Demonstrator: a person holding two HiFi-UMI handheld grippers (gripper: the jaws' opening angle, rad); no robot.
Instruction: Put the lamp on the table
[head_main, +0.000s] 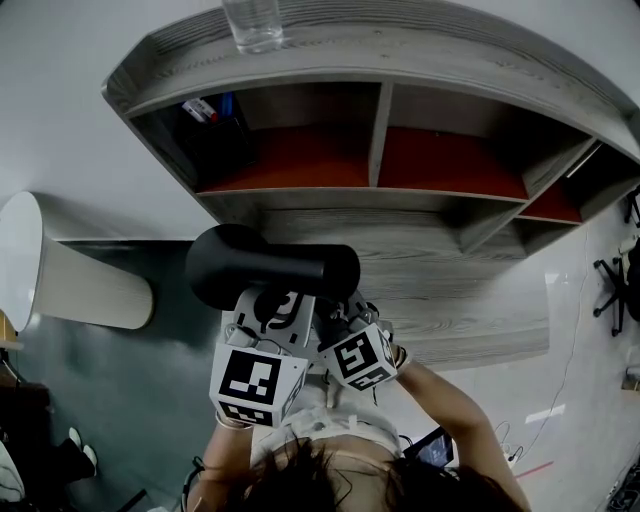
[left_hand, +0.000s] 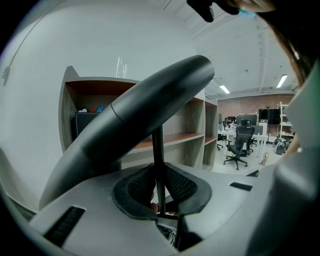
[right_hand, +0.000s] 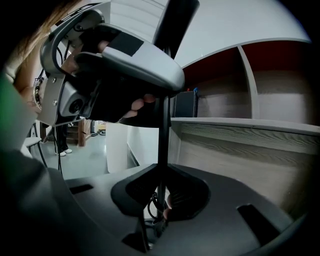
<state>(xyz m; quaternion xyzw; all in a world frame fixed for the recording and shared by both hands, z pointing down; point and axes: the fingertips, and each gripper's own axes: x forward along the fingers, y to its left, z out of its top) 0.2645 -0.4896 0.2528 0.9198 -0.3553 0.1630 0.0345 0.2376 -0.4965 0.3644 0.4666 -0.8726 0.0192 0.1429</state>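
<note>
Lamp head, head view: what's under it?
The thin stem below the lamp head is clamped by the left gripper and right gripper. The head covers the jaws there; the lamp's base shows nowhere.

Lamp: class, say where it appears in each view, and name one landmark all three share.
Head view: lamp at centre, below the shelf.
Left gripper view: lamp slants across centre, shelf behind.
Right gripper view: lamp, stem upright at centre, shelf right.
Shared landmark: the shelf.

Bare wooden tabletop (head_main: 450, 300) ahead gives free room; the shelf unit (head_main: 378, 135) walls its far edge.
</note>
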